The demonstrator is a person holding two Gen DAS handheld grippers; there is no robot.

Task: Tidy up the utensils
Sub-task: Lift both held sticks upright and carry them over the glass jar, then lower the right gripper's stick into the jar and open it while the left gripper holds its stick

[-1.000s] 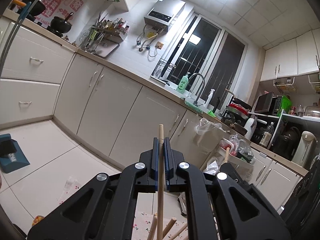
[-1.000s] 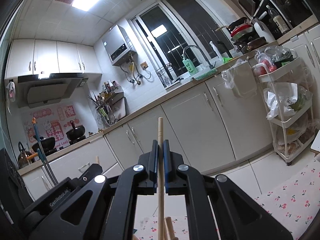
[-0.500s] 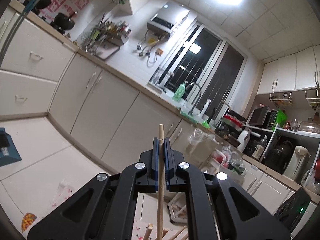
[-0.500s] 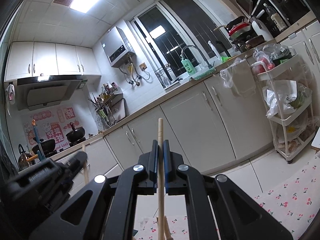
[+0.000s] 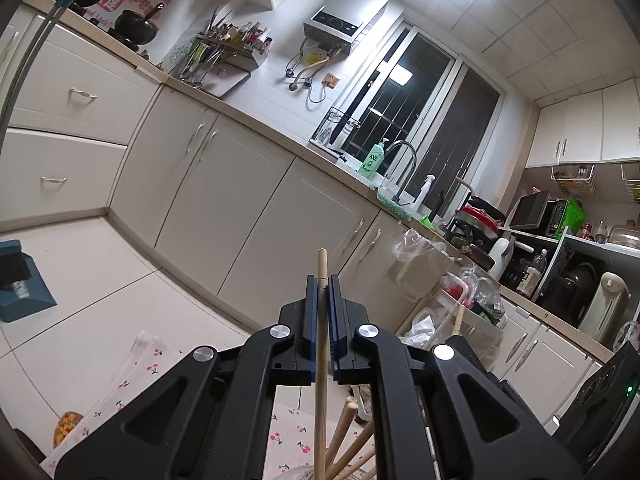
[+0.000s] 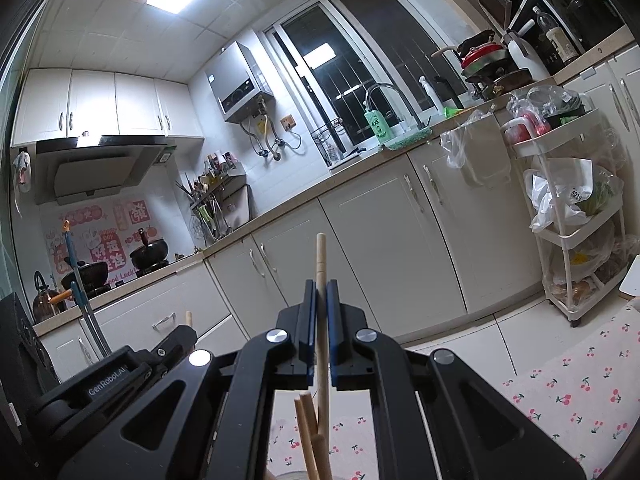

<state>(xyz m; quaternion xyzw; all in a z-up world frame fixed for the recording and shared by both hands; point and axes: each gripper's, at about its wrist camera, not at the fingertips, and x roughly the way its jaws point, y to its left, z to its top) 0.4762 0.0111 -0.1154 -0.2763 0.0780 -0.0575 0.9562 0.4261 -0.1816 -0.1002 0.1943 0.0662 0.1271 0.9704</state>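
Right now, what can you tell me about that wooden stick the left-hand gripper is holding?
The wooden stick is a thin, round, pale rod, plain wood by its look, probably a chopstick. It stands upright, pinched between the two blue-padded fingers of the left gripper, its blunt top poking a little above them. Its lower part runs down between the black arms and out of view at the bottom edge. Beside its lower end, several similar sticks lean at angles; their container is hardly visible.

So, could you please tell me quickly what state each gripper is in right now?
Left gripper: closed on a pale round wooden chopstick.
Right gripper: closed on another pale wooden chopstick.
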